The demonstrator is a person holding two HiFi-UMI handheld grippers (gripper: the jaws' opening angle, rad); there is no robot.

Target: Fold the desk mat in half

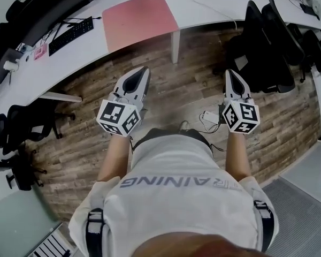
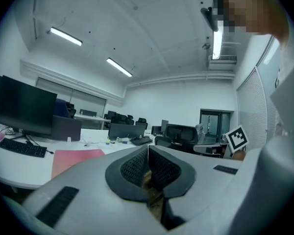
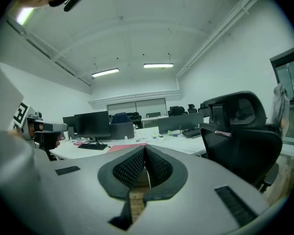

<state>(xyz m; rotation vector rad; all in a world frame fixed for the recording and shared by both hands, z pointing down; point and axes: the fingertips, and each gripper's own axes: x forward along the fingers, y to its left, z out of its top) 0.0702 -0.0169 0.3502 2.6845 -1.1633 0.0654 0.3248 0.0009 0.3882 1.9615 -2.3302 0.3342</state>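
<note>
Your left gripper [image 1: 144,72] and right gripper [image 1: 229,74] are both closed on nothing, well short of the pink mat [image 1: 139,12] lying flat on the white desk [image 1: 203,7]. It looks thin, light and floppy, so pinch its near corners.

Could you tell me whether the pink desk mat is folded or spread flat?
Spread flat: the pink rectangular desk mat lies as one sheet on the white desk, nothing doubled over.

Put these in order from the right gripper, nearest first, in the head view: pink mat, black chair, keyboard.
From the right gripper:
1. black chair, close on the right.
2. pink mat, on the desk, left.
3. keyboard, farthest left on the desk.
</note>
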